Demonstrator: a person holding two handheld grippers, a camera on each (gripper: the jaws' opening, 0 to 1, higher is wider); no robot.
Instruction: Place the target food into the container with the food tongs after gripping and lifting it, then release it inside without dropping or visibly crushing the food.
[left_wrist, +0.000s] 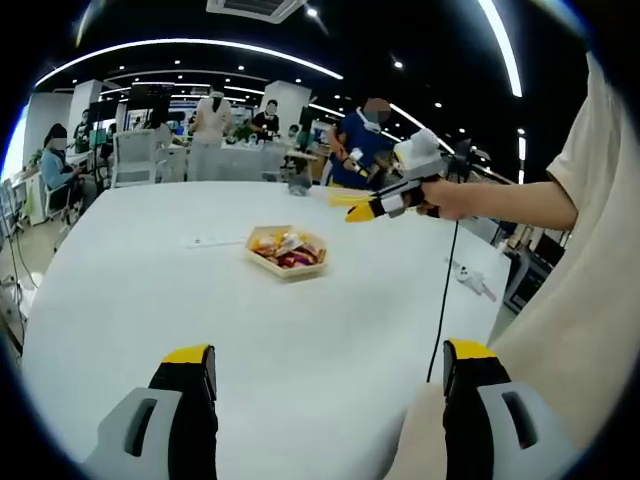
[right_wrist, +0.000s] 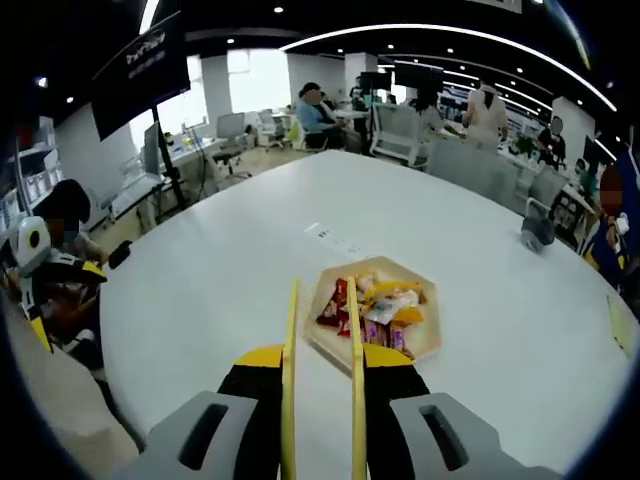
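A hexagonal wooden tray (left_wrist: 286, 262) (right_wrist: 425, 345) filled with wrapped snacks (right_wrist: 380, 300) rests near the middle of the round white table (left_wrist: 150, 300). My right gripper (right_wrist: 322, 362) is shut on yellow food tongs (right_wrist: 354, 340), whose two arms stand apart. Their tips hover at the tray's near-left rim, one over the snacks. In the left gripper view the right gripper (left_wrist: 372, 208) is held in a hand above the table, to the right of and beyond the tray, with the tongs (left_wrist: 345, 198) pointing left. My left gripper (left_wrist: 328, 368) is wide open and holds nothing, low over the table's near edge.
A small grey object (left_wrist: 298, 183) (right_wrist: 537, 232) sits at the table's far side. A white item (left_wrist: 470, 278) with a black cable lies at the right. A flat label strip (left_wrist: 205, 241) (right_wrist: 335, 240) lies beside the tray. People, chairs and desks surround the table.
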